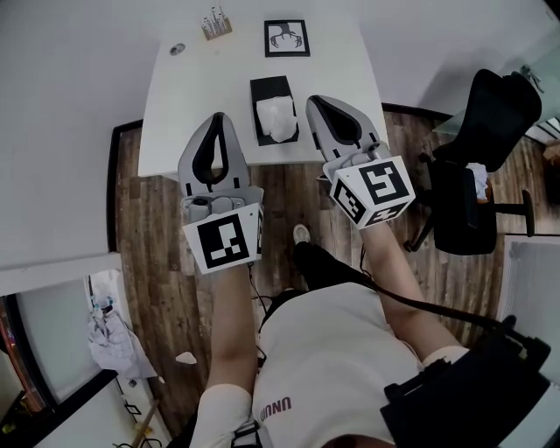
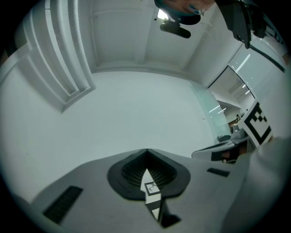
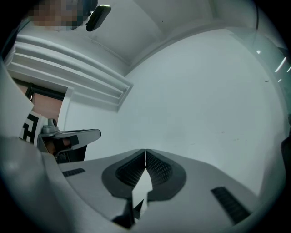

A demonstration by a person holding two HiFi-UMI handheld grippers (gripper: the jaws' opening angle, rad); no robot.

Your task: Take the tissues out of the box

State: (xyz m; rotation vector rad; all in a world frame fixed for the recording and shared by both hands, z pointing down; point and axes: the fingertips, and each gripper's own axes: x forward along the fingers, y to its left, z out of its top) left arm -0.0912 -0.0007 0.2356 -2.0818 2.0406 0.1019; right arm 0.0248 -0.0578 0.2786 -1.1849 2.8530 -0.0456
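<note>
A black tissue box (image 1: 274,109) with a white tissue (image 1: 278,118) sticking up from its slot sits near the front edge of the white table (image 1: 192,87). My left gripper (image 1: 218,118) is held up left of the box, jaws shut with nothing between them. My right gripper (image 1: 317,101) is held up just right of the box, also shut and empty. Both gripper views point upward at a white wall and ceiling: the left gripper (image 2: 146,151) and the right gripper (image 3: 145,151) show their tips touching, and the box is not in either view.
On the table's far side lie a framed black-and-white picture (image 1: 287,38), a small holder with pens (image 1: 215,24) and a small round object (image 1: 178,49). A black office chair (image 1: 477,157) stands to the right on the wood floor. A person's legs and a shoe (image 1: 301,234) are below.
</note>
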